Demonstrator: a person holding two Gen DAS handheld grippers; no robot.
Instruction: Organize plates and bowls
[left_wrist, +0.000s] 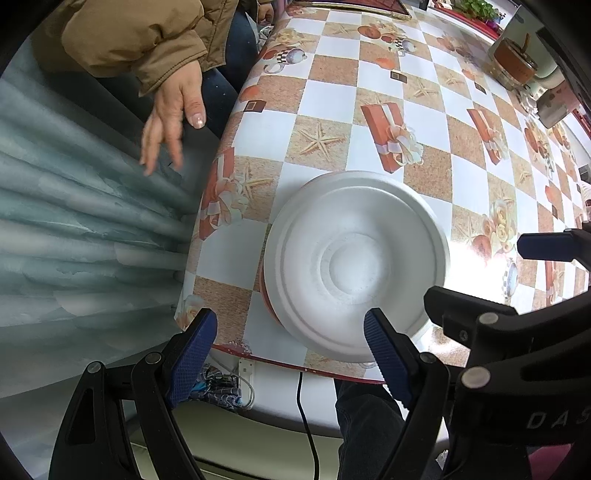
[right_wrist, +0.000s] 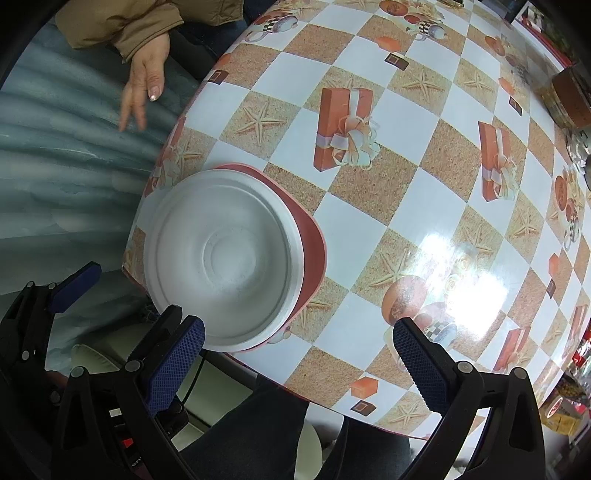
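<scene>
At the far left, beyond the worktop's edge, a bystander's hand (left_wrist: 173, 118) hangs from a tan padded sleeve (left_wrist: 129, 37), fingers pointing down in front of grey-green pleated fabric (left_wrist: 74, 229). Next comes the left claw (left_wrist: 290, 350), hovering above the near edge of the worktop (left_wrist: 369, 147) with its blue-padded jaws spread wide and nothing between them; one pad sits off the worktop's corner, the other over the rim of the white plate (left_wrist: 354, 266). That white plate lies near the corner of the checkered, starfish-and-gift-box patterned cloth, resting on a reddish plate (right_wrist: 314, 243) whose edge peeks out to the plate's right side in the right wrist view. Further right, the right claw (right_wrist: 297, 343) is likewise released and empty, its jaws apart above the bare cloth just beside the stack. At the far right rim of the worktop stand a glass jar with brown contents (left_wrist: 513, 62) and some small clutter too blurred to name.
</scene>
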